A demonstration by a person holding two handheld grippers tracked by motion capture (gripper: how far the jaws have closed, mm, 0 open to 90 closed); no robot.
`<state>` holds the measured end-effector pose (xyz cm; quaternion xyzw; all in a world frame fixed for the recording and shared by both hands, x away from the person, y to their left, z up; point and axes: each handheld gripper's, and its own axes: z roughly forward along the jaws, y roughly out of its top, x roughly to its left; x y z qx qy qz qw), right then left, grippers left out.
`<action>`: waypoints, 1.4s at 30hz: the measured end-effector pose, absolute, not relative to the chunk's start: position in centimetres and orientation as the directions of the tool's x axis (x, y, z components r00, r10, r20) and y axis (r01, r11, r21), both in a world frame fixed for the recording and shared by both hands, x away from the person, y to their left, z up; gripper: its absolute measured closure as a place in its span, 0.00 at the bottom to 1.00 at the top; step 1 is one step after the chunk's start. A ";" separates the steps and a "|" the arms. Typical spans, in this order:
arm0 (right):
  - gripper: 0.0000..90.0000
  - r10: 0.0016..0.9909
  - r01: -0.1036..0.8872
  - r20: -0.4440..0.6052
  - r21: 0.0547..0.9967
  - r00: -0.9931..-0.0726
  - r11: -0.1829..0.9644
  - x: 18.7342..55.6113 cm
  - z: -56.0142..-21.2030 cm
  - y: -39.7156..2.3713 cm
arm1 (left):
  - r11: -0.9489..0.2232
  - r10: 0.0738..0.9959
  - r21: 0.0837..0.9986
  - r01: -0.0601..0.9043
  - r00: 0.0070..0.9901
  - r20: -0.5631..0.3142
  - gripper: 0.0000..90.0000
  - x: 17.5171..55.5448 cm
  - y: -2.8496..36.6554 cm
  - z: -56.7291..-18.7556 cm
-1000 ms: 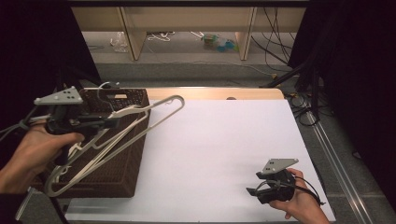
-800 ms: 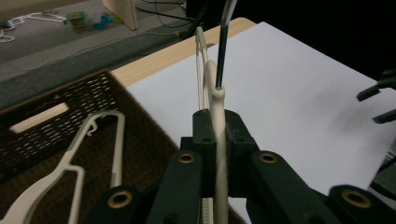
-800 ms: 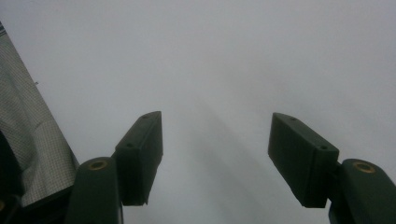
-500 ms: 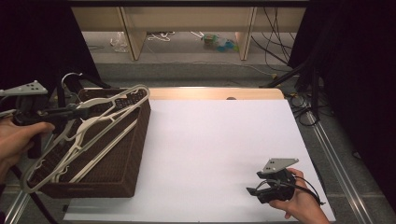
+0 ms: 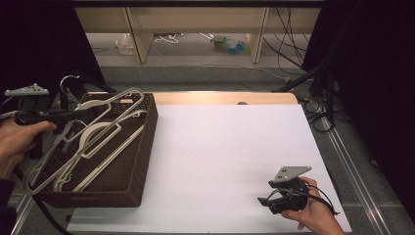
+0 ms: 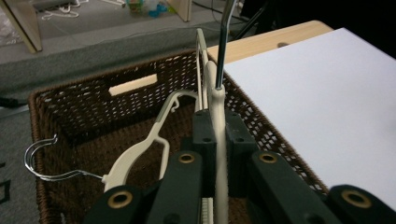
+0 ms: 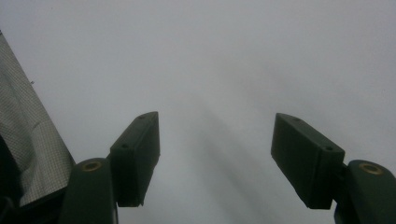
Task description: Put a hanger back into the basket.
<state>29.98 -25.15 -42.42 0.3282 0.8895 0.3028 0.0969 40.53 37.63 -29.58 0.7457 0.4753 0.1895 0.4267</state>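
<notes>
A brown wicker basket (image 5: 145,147) stands at the table's left edge. My left gripper (image 5: 72,116) hovers over its left side, shut on the neck of a cream plastic hanger (image 5: 113,101) that slants down into the basket. In the left gripper view the pads (image 6: 204,133) pinch that hanger (image 6: 217,95) just below its metal hook, with the basket (image 6: 79,95) beneath. A second cream hanger (image 6: 140,151) lies inside the basket. My right gripper (image 5: 265,200) rests low near the front right corner, open, with nothing between its jaws (image 7: 215,154).
A white sheet (image 5: 225,147) covers the tabletop, with a wooden strip (image 5: 220,98) at its far edge. More hangers (image 5: 98,139) lie in the basket. Beyond the table are shelf legs, cables and clutter on the floor (image 5: 225,44).
My left gripper has carried the hanger leftwards and down, from reaching out over the table sheet to lying over and into the basket. The right gripper has stayed put.
</notes>
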 end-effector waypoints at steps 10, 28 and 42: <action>0.38 0.641 0.525 0.027 0.599 -0.767 0.604 30.0 -42.5 -25.3 | -0.262 0.840 0.761 0.593 0.528 -0.122 0.95 43.1 37.0 -31.8; 0.38 0.641 0.531 0.033 0.593 -0.766 0.605 30.1 -42.7 -25.2 | -0.206 0.847 0.710 0.673 0.486 -0.216 0.95 44.4 37.9 -36.8; 0.36 0.646 0.541 0.047 0.595 -0.762 0.595 30.0 -42.5 -25.1 | -0.181 0.881 0.680 0.710 0.424 -0.209 0.92 44.4 39.0 -38.5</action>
